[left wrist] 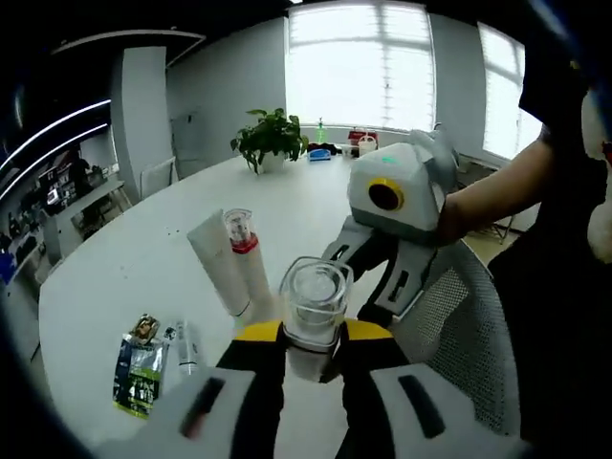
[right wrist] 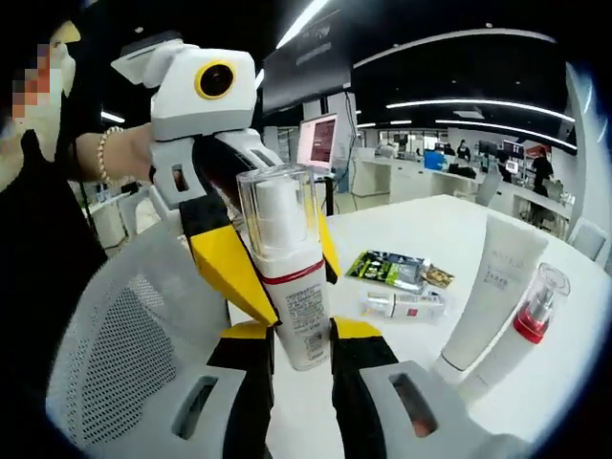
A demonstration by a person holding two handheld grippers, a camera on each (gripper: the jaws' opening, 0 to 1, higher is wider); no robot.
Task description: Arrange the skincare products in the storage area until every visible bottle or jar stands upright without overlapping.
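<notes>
While both grippers meet over the near edge of the white counter (right wrist: 449, 229), a pump bottle (right wrist: 287, 277) with a clear cap stands upright between them, off the counter and next to a mesh chair back (right wrist: 124, 354). The right gripper (right wrist: 299, 337) has its fingers closed on the bottle's lower body, just under the red band. The left gripper (left wrist: 311, 337) has its yellow-tipped fingers drawn in against the same bottle (left wrist: 312, 311) low down, so both appear to clamp it at once.

I judge the bottle to be light, rigid plastic with a smooth, somewhat slippery label. The clear cap looks like a loose push-fit part, so it is a poor place to grip; the straight body below the band is the safer hold. Its tall, narrow shape would tip easily when set down.

Well apart on the counter, a white tube (right wrist: 490, 287) and a slim red-collared bottle (right wrist: 524, 330) lean together, touching. A small boxed item (right wrist: 402, 304) and a green sachet (right wrist: 387, 268) lie flat beside them. The tube looks soft and squeezable, best held near its stiff cap end.
</notes>
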